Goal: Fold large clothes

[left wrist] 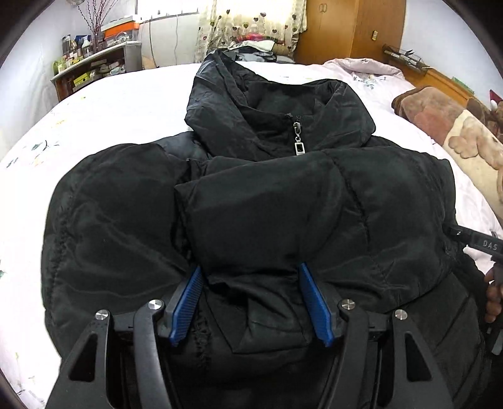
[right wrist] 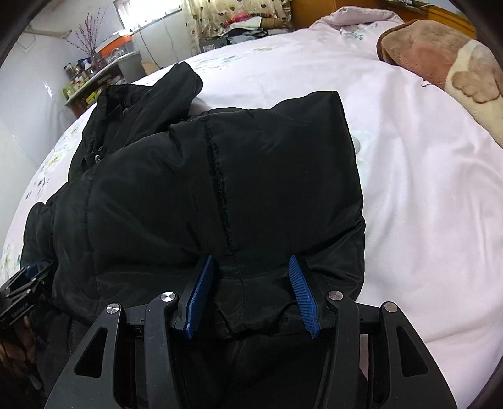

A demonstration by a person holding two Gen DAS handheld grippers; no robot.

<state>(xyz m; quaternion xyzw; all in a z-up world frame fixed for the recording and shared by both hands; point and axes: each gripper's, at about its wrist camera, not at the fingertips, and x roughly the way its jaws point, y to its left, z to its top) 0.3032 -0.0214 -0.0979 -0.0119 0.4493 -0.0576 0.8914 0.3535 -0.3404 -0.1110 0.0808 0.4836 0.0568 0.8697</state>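
A black puffer jacket [left wrist: 270, 201] lies on the bed with its hood toward the far side and a silver zipper pull [left wrist: 298, 143] at the collar. Its lower part is doubled up over the chest. My left gripper [left wrist: 250, 267] has a thick fold of that doubled part filling the gap between its blue pads [left wrist: 188, 299]. In the right wrist view the jacket [right wrist: 195, 188] shows its right side, and my right gripper [right wrist: 251, 256] holds the hem fold the same way. Each gripper shows at the edge of the other's view: the right gripper [left wrist: 481, 242] and the left gripper [right wrist: 22, 292].
The bed sheet [right wrist: 408, 195] is pale pink with faint flowers and spreads wide to the right. A brown plush blanket [right wrist: 440, 59] with a paw print lies at the far right. A cluttered shelf [left wrist: 91, 66] and a wooden wardrobe [left wrist: 352, 28] stand beyond the bed.
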